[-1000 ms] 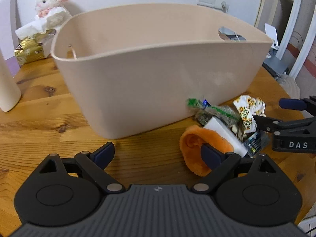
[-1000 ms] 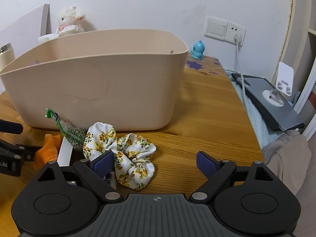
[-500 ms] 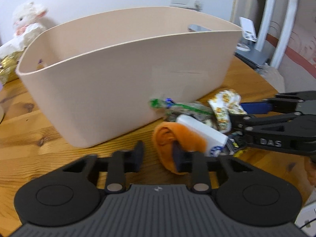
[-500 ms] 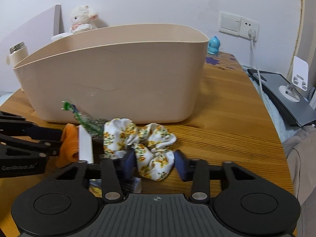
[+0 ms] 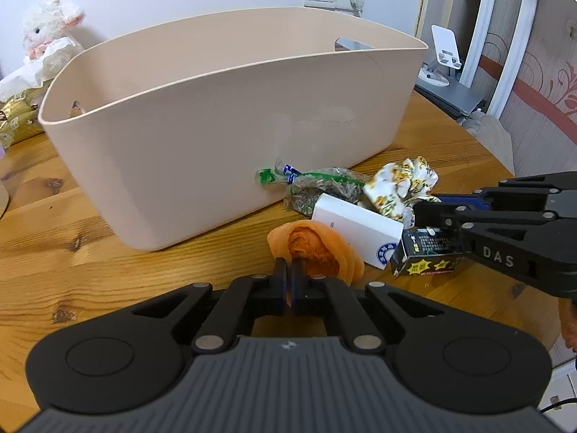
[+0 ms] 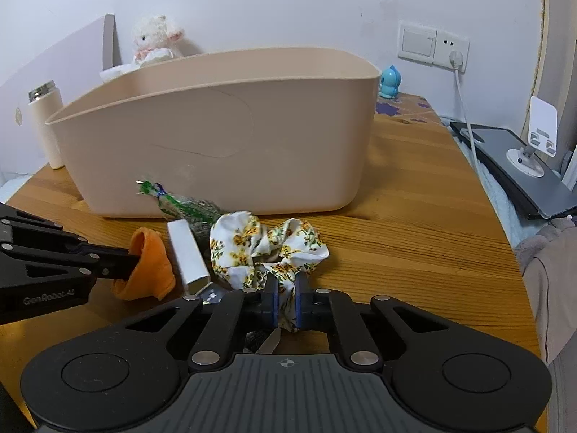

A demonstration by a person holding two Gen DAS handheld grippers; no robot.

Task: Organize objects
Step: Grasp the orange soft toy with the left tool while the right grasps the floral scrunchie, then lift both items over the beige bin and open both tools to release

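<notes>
Beige plastic forms the oval bin (image 5: 223, 115), which is taken as the landmark; smooth, thin-rimmed walls and a handle cut-out at each end are seen. It stands on a tabletop (image 5: 90, 270) of knotted, honey-coloured wood planks. In front of the bin a small heap of objects is gathered. An orange plush piece (image 5: 317, 249), soft and folded, is pinched between the closed fingers of the left claw (image 5: 288, 270); "GenRobot.AI" is read on that claw's arm in the right wrist view. Just right of it, a white rectangular box (image 5: 355, 229) with a round blue seal is laid at a slant, and a small black carton (image 5: 425, 252) with yellow starburst labels and fine, illegible print is seen beside it. A clear crinkled packet (image 5: 317, 187) with green and blue printing, filled with dark flecks, touches the bin's front wall. A white fabric scrunchie (image 6: 267, 249) with yellow flowers is gripped at its near edge by the shut right claw (image 6: 286, 305), whose arm is marked "DAS" in the left wrist view.

Behind the bin, a white plush lamb (image 6: 157, 41), a cream flask (image 6: 47, 126) with a metal cap, and a small blue figurine (image 6: 390, 83) are set against a white wall carrying a switch and socket plate (image 6: 432, 47). To the bin's right, a grey laptop (image 6: 523, 173) bearing a white phone stand (image 6: 537, 137) is visible.
</notes>
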